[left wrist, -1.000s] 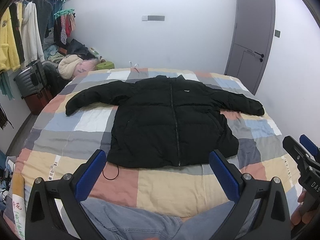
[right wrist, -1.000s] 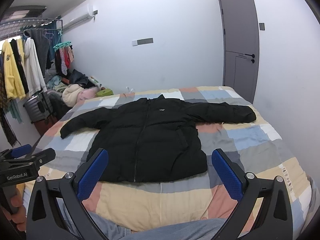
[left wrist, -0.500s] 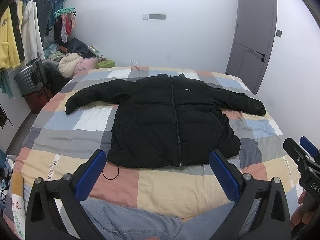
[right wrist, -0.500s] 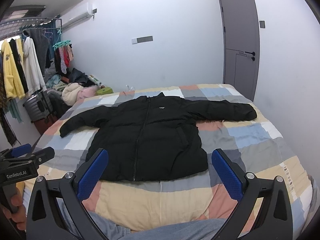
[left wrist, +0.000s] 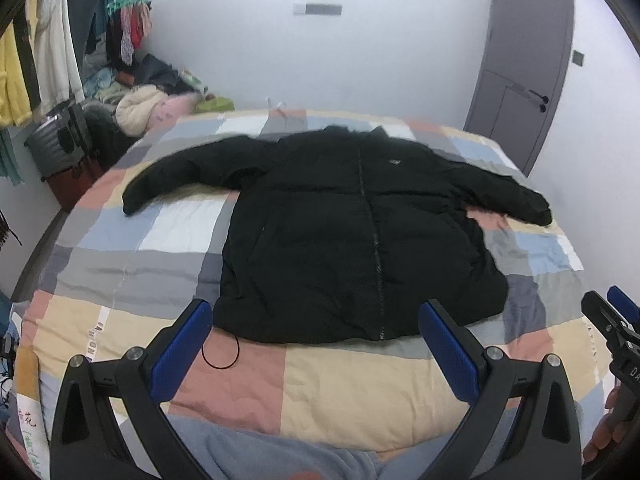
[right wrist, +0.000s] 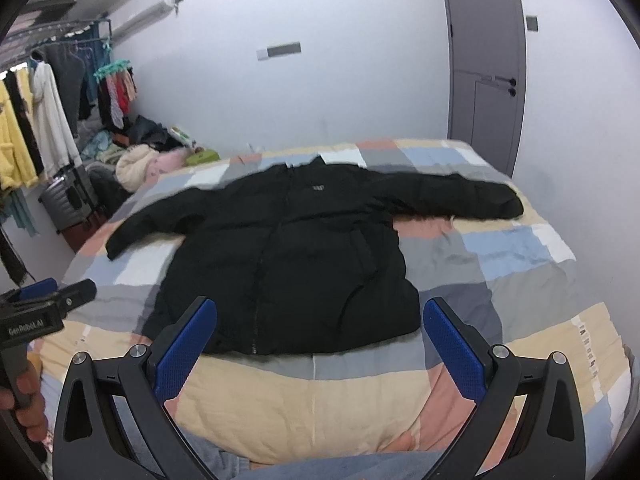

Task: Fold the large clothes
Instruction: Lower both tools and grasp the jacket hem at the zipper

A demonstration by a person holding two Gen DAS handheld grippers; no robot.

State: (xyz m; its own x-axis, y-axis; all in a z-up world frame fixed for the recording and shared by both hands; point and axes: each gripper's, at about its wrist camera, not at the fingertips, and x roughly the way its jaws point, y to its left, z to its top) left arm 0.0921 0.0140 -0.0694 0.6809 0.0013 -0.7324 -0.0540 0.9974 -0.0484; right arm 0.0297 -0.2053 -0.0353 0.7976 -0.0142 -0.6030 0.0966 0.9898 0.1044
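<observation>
A: Where was the black puffer jacket [left wrist: 352, 240]?
B: Flat on the bed with the patchwork checked cover [left wrist: 320, 384], front up, zipped, both sleeves spread out sideways, hem toward the near edge.
A: Grippers?
B: Left gripper [left wrist: 316, 344] was spread wide, holding nothing, above the bed's near edge just short of the hem. Right gripper [right wrist: 320, 340] the same, wide and empty, beside it. A thin black elastic loop [left wrist: 220, 354] lay by the left hem corner.

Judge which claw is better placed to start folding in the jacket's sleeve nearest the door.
Right, tentatively. The right claw hangs open over the black jacket hem toward the sleeve by the door; the left claw, also open, sits farther from it.
</observation>
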